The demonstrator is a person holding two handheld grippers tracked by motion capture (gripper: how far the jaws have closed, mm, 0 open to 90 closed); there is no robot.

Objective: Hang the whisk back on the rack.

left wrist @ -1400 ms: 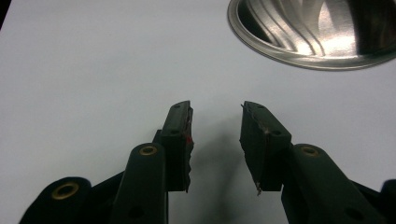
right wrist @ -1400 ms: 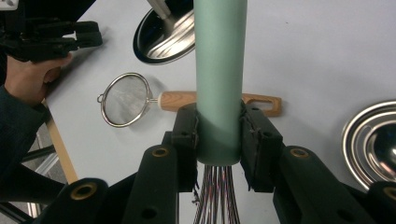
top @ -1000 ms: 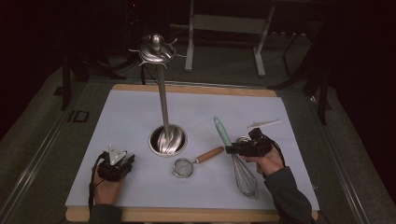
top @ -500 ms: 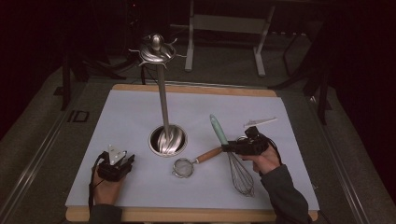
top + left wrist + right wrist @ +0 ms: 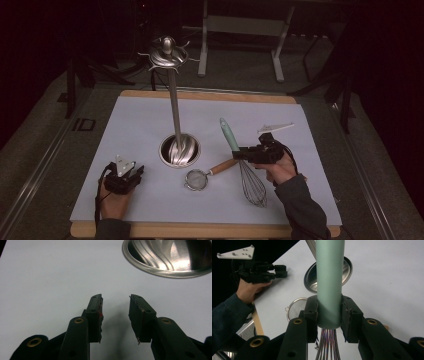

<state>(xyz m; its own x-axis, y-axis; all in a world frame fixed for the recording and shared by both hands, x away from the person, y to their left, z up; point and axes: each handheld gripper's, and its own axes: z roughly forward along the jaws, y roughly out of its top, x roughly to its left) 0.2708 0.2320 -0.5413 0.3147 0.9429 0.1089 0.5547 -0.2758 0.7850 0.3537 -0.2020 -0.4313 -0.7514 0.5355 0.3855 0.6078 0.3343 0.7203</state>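
A whisk with a teal handle [image 5: 229, 132] and wire loops [image 5: 253, 186] lies over the white sheet at the right. My right gripper [image 5: 244, 153] is shut on the handle near the wires. In the right gripper view both pads press the teal handle [image 5: 329, 277] at my right gripper [image 5: 329, 312]. My left gripper [image 5: 133, 175] rests low at the front left, open with nothing between its fingers. The left gripper view shows my left gripper [image 5: 115, 307] over bare white sheet, with the stand's steel base [image 5: 170, 257] ahead to the right.
A steel utensil stand [image 5: 179, 149] with a tall pole and hooked top [image 5: 167, 52] rises mid-table. A small strainer [image 5: 196, 178] with a wooden handle lies just left of the whisk. The white sheet [image 5: 140, 120] covers a wooden table; dark floor and frame legs lie beyond.
My right gripper has shifted slightly to the left with the whisk, whose handle now leans a little more left. The left gripper has stayed in place.
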